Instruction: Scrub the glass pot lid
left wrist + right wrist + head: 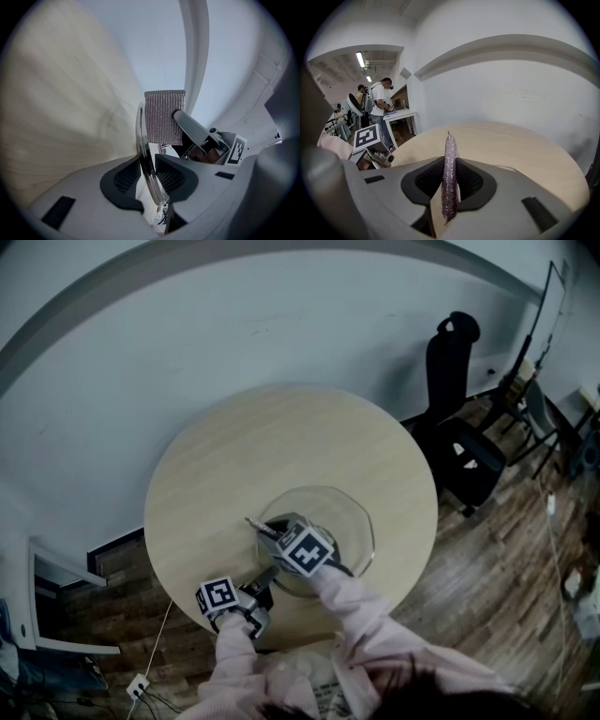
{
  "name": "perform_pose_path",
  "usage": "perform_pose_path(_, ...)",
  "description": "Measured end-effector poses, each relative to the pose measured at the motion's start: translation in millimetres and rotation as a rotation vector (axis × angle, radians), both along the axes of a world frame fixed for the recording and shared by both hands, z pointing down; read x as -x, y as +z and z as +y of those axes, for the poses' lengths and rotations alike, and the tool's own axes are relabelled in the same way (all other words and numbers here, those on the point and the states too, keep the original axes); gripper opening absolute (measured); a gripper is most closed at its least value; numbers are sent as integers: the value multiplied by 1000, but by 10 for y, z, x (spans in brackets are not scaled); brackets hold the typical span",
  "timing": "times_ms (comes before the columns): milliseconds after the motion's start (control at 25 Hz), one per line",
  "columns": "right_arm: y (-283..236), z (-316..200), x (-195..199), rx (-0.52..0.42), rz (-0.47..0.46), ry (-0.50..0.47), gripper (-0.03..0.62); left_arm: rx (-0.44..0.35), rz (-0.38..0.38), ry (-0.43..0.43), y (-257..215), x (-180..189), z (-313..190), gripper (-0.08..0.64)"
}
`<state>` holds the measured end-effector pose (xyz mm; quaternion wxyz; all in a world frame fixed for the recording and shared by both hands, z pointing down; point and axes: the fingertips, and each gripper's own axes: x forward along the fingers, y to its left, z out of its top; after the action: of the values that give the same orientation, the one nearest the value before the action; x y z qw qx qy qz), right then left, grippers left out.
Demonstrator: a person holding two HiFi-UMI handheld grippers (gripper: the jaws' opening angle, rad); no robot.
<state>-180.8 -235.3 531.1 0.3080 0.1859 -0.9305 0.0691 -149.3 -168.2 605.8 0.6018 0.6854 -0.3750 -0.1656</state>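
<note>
Holding on tight, the left gripper [149, 174] is pinching the edge of the clear round glass pot lid [140, 126] between its two dark pads. Its jaws are standing only a little way apart, just as wide as the thin rim. The lid is sitting on the round pale wooden counter [234, 465], on the side near the person. I cannot tell if it is lying flat or tipping up a little. The right gripper [449, 177] is squeezing a flat, sparkly silver scrubbing cloth [450, 150], and its jaws are closing narrow on it. The cloth is sticking out past the jaws and is reaching over the top of the glass, close beside it. It is looking like it is touching the glass, but I cannot be sure. So both helpers are in place: one is keeping the lid from sliding and the other is bringing the cloth to it. I am thinking the scrubbing is going on right now and is not finished. No soap, water or dirt is showing on the glass, so I cannot tell how much is clean. The rest of the lid is probably waiting for its rub.
</note>
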Motion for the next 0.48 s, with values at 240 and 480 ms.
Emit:
perform_pose_path(240,-69,-33,-21,3,-22,7,74,-4,4,4,-33,-1,-4,95)
perform_pose_path(480,-119,-217,-209,-26,-16,42,74,-9,-1,5,-32,-12,-8,95)
